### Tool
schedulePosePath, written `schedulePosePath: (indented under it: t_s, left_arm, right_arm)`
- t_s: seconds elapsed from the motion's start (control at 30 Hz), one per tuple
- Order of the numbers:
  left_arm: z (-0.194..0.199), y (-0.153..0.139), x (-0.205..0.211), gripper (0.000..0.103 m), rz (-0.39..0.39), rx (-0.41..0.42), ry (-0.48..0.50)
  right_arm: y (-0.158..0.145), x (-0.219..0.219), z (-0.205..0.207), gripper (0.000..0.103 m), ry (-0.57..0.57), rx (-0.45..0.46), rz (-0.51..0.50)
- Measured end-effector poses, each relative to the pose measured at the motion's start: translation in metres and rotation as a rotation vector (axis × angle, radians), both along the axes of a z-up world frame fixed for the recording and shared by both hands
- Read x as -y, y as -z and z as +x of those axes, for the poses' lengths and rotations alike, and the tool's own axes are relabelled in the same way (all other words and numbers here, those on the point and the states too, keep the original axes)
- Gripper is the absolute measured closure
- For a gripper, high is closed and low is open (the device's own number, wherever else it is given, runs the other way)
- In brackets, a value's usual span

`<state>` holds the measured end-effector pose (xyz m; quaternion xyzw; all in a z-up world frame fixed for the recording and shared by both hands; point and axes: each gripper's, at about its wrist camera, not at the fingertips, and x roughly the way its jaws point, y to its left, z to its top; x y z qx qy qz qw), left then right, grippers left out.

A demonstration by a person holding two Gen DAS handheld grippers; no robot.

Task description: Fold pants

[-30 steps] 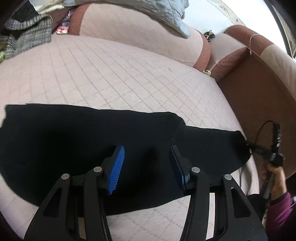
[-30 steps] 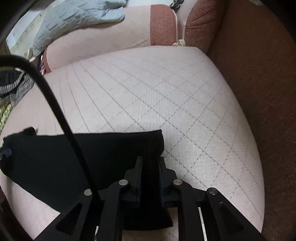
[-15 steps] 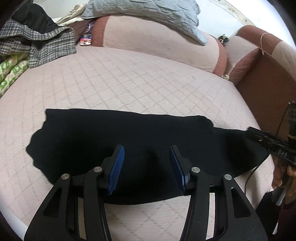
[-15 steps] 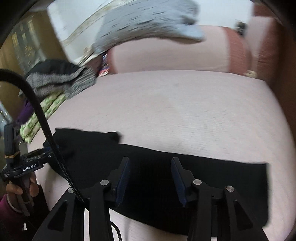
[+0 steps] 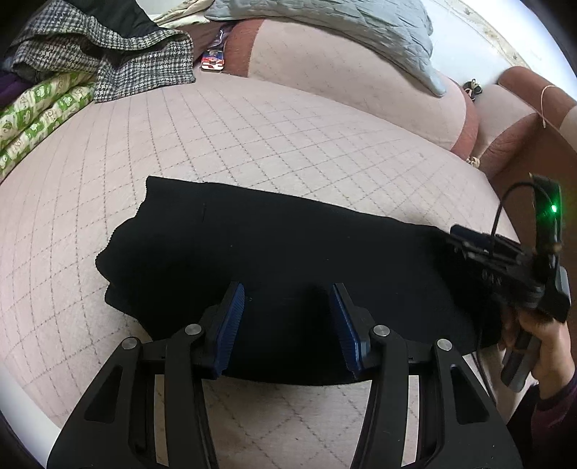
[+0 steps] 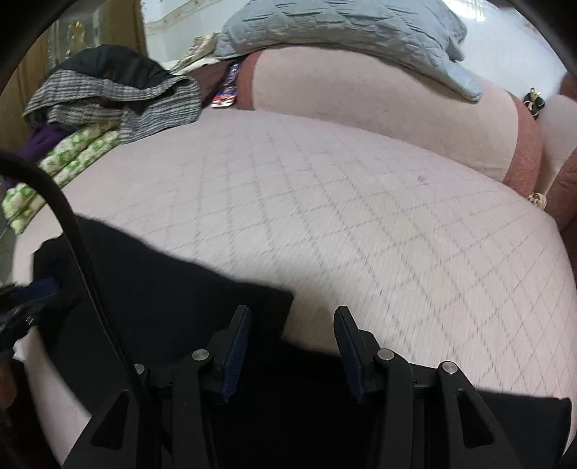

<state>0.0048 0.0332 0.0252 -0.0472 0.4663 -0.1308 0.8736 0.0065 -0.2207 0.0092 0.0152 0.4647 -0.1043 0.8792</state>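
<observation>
Black pants (image 5: 281, 259) lie folded in a long strip across the pink quilted sofa seat (image 5: 252, 130). My left gripper (image 5: 286, 317) is open and empty, hovering over the near edge of the pants. The right gripper shows at the right of the left wrist view (image 5: 505, 259), held by a hand at the pants' right end. In the right wrist view the right gripper (image 6: 292, 346) is open and empty above the pants (image 6: 162, 288), whose far edge steps down under it.
A pile of clothes (image 5: 101, 54) and a green patterned cloth (image 5: 36, 119) lie at the far left. A grey quilted pillow (image 5: 342, 32) rests on the backrest. A brown armrest (image 5: 523, 108) stands at the right. A black cable (image 6: 72, 252) crosses the right wrist view.
The right gripper let go of the pants' end, opened and swung left over the pants. The left gripper stayed open and pulled back, so more of the sofa shows.
</observation>
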Motion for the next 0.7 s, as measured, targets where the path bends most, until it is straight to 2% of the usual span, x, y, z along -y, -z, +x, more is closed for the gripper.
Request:
schedulePosePath:
  t_s: [0.17,0.27,0.47,0.7]
  left_arm:
    - [0.001,0.001,0.004,0.054,0.025,0.012,-0.001]
    - [-0.001,-0.002,0.007,0.054,0.050,0.027,0.003]
    - [-0.008,-0.011,0.015,0.054,0.044,0.044,0.011]
    - [-0.016,-0.014,0.028,0.054,0.045,0.050,0.025]
  right_arm:
    - [0.000,0.006,0.005,0.058,0.025,0.010,0.068]
    - [-0.012,0.004,-0.010,0.058,0.021,0.032,0.088]
    - [-0.036,0.002,-0.048,0.058,0.039,0.084,0.137]
    - [-0.040,-0.001,-0.079,0.057,0.062,0.096,0.158]
